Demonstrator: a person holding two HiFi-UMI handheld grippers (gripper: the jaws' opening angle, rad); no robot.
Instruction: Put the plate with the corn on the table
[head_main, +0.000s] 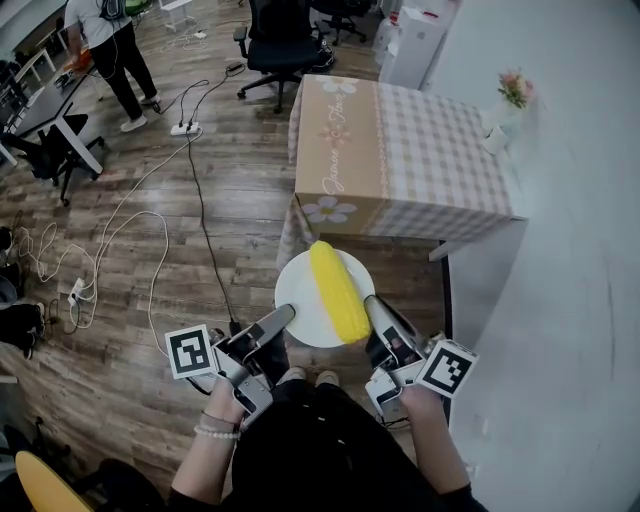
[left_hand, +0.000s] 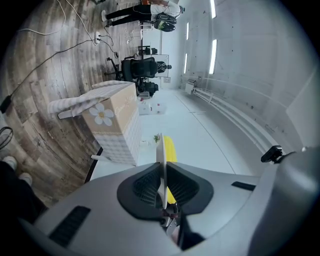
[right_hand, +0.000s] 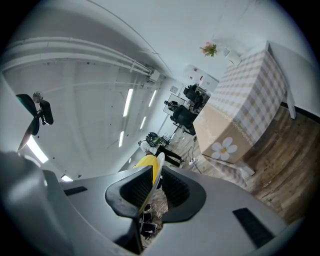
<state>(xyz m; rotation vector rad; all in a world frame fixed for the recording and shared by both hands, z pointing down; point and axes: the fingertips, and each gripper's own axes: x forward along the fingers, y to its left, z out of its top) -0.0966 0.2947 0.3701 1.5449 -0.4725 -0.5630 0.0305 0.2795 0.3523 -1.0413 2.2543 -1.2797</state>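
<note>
Snugly, plate (head_main: 298, 292) between hand-held grippers (head_main: 283, 313) (head_main: 372, 304)

Corn (head_main: 336, 288) on plate (head_main: 300, 303), plate between left tool (head_main: 284, 314) and right tool (head_main: 371, 304), table (head_main: 400, 150) ahead of plate

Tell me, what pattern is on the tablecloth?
The tablecloth has beige-and-white checks on top and white daisies on its tan side, clearest in the head view.

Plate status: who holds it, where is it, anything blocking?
Both shut on plate rim: left gripper, right gripper. Plate with corn over floor, short of table. Nothing blocking.
</note>
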